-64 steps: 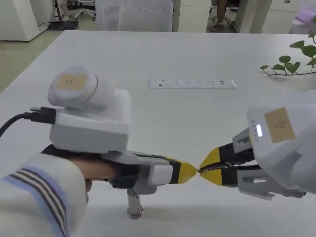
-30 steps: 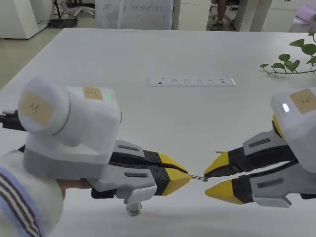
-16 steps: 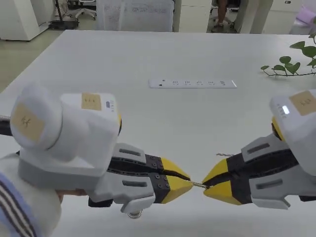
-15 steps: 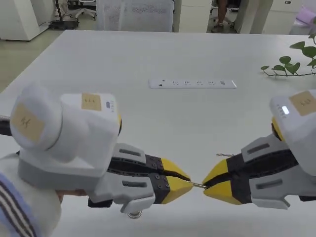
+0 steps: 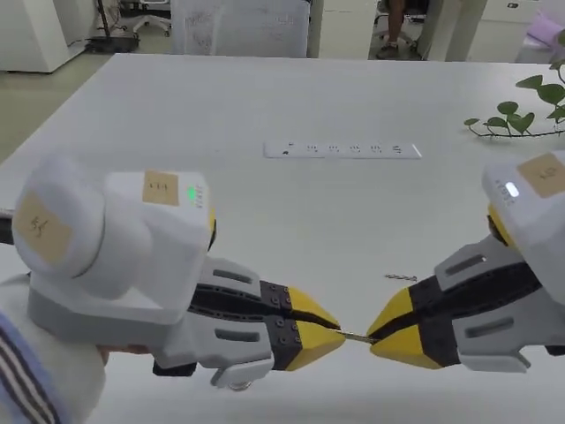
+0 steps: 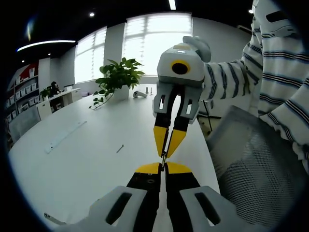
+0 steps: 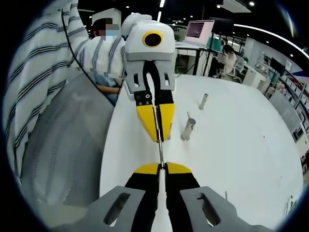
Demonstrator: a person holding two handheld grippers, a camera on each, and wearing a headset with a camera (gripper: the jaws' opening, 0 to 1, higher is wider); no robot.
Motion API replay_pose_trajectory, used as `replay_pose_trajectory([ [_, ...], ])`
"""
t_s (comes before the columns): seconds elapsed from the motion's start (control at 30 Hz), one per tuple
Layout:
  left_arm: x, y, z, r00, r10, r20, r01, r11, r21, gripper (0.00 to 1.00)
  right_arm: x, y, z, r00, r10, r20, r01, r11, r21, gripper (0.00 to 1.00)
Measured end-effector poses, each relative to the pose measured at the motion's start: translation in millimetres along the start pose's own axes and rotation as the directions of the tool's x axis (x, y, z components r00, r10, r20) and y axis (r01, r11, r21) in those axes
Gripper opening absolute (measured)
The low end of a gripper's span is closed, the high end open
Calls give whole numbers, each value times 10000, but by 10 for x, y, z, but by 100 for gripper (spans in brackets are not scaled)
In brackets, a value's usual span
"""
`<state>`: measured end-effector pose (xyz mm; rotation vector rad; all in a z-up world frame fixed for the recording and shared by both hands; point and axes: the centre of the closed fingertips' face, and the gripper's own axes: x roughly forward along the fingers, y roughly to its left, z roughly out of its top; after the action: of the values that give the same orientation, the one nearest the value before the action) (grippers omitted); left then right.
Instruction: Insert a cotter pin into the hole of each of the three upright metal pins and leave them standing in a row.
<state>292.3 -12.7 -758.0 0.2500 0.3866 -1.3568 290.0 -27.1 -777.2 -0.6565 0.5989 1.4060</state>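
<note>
Cotter pin (image 5: 357,336) pinched at both ends over white table (image 5: 265,97).
Left gripper (image 5: 339,330) jaws clamped on one end, right gripper (image 5: 372,336) jaws on the other, tips nearly meeting; second cotter pin (image 5: 400,277) lying beyond; nearer metal pin (image 7: 188,128) and farther metal pin (image 7: 203,101) upright, apart.

A: Head view: upright pin (image 5: 231,382) mostly under the left gripper (image 5: 340,333), just a grey sliver shows.
B: Also right gripper (image 5: 372,339) clipped by frame edge; cotter pin (image 5: 356,336) between the jaws too thin to read.
</note>
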Motion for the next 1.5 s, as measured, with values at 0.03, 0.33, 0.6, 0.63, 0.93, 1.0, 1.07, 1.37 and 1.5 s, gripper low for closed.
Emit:
replay_pose_trajectory([
  [0.03,3,-6,-25,10000,-22,-89,22,10000,7,1,-8,9,8,10000,29,-42,-29,10000,-58,4],
  [0.33,1,-22,-54,9998,-43,-186,42,10000,-52,1,-46,43,41,9997,85,-243,-88,9999,-139,4],
  [0.6,-9,-23,-46,9999,-15,-146,9,9990,-436,1,-51,72,54,9998,91,-203,-93,9999,-79,4],
  [0.63,-9,-21,-46,9999,-4,-145,-2,9990,-437,2,-50,75,54,9997,98,-206,-100,9999,-74,4],
  [0.93,-1,3,-28,9999,152,-18,-152,9989,-451,24,-37,62,70,10000,12,-96,-12,10000,37,4],
  [1.0,-4,13,-44,9998,204,-54,-206,9986,-478,23,-29,61,58,9999,-19,-108,20,10000,41,4],
  [1.07,-7,8,-64,9997,193,-117,-199,9986,-486,23,-25,68,51,10000,-20,-91,21,9999,113,4],
  [1.37,-67,9,-148,9987,310,-404,-331,9981,-524,25,-27,41,69,9995,-228,217,221,9993,289,4],
  [1.5,-183,103,-165,9960,818,-368,-836,9953,-481,32,-23,27,76,9972,-508,542,477,9973,559,3],
])
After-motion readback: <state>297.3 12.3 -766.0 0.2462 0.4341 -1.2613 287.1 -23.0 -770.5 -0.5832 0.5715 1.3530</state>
